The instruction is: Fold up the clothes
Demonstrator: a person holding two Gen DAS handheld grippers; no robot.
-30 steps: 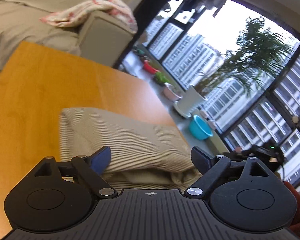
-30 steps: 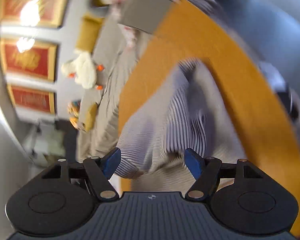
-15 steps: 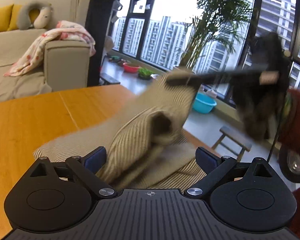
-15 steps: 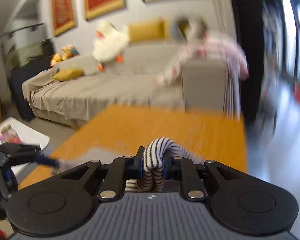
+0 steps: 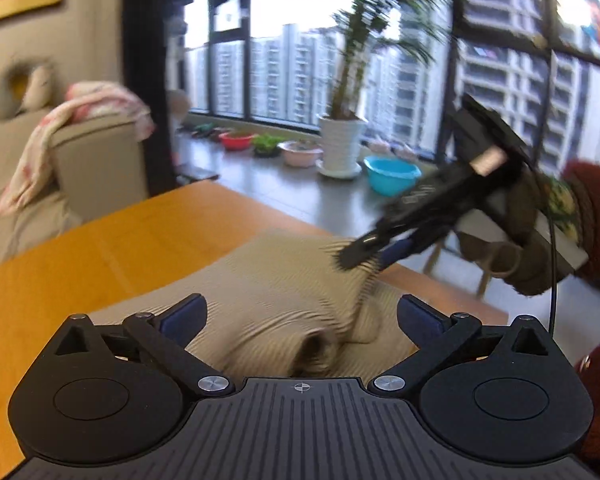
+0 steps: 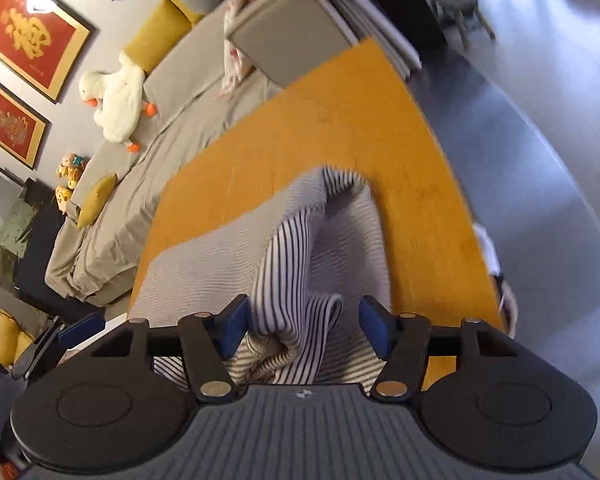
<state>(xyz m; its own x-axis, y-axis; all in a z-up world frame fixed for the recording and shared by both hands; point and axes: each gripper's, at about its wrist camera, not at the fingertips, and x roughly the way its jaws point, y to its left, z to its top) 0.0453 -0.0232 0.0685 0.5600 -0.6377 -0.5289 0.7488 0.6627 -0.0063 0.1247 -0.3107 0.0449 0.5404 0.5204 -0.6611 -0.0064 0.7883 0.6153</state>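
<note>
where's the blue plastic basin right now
In the left wrist view, the blue basin sits on the floor by the window, just right of the white plant pot.

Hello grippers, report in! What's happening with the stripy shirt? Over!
Left gripper open, empty. Right gripper open over a raised fold, not pinching. Striped shirt bunched on the wooden table. Nothing in the way.

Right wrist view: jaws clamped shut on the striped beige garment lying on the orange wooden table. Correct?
Not quite. The right gripper has its jaws apart, with a raised fold of the striped beige garment sitting loose between them, as the right wrist view shows. The garment does lie on the orange wooden table.
</note>
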